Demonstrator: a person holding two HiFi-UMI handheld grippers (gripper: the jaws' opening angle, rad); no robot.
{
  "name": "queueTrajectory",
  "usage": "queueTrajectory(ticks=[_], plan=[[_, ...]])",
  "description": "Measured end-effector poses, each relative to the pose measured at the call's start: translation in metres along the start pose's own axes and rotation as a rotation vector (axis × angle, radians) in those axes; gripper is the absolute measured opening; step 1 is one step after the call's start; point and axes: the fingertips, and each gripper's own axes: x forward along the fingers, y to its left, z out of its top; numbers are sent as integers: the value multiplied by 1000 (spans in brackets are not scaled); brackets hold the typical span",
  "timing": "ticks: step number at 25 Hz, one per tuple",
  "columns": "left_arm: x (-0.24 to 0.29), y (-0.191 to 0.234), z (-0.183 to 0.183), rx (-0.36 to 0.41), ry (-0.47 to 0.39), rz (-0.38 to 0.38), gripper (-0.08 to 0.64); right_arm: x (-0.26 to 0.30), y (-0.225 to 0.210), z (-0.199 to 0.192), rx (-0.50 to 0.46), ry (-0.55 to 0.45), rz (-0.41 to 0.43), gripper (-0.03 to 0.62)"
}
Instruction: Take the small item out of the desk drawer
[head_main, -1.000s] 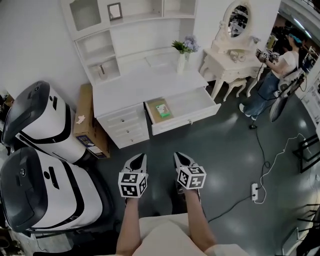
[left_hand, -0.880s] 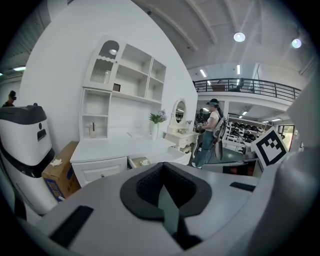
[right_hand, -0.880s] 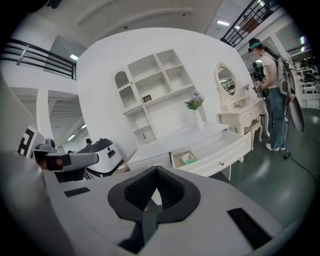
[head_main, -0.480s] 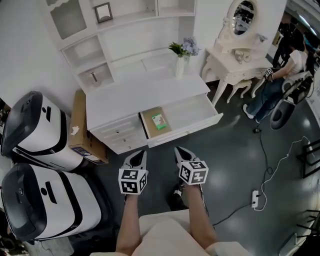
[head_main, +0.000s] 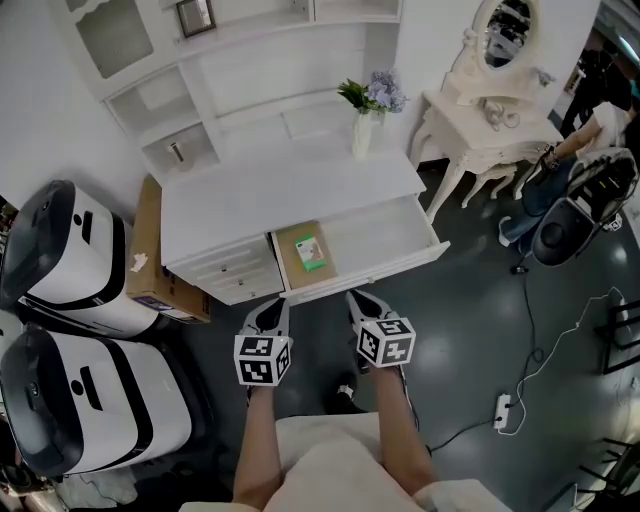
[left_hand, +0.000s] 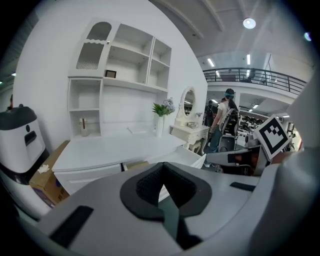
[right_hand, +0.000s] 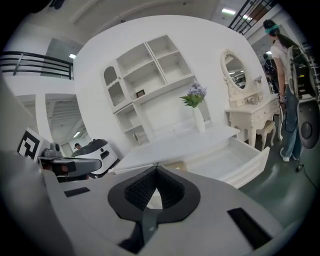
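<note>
Nearby, smooth white drawer (head_main: 395, 265), flat rectangular green packet (head_main: 309, 252) inside

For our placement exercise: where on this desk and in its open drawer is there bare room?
Desktop: bare from the vase at its back right to the left edge. Drawer: bare right of the green item; crowded only at its left end.

Left tongs (head_main: 278, 306) and right tongs (head_main: 356, 298) nearer the drawer (head_main: 385, 235)
</note>
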Motion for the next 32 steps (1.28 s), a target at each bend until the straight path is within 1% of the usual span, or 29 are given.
queueTrajectory(ticks=[3,8,11,14,16,21,25,29,32], plan=[[14,0,0,-13,9,14,15,12,-17,3,7,15,7,25],[22,14,-9,45,52,65,15,35,-31,-3,26,51,24,25],[26,27,-5,17,51,74,15,47,-32,2,42,52,22,25],[37,41,0,13,53,67,15,63,-32,8,43,52,15,25],[50,51,5,26,54,50,15,79,-35,11,42,49,1,25],[90,73,28,99,69,-46,15,121,-48,25,48,47,-96,25],[120,103,42,89,84,-95,15,158,-40,31,42,67,-113,25],[151,126,46,80,103,-146,15,190,-41,35,34,86,-134,25],[172,139,45,77,126,-187,15,212,-45,30,20,122,-162,25]])
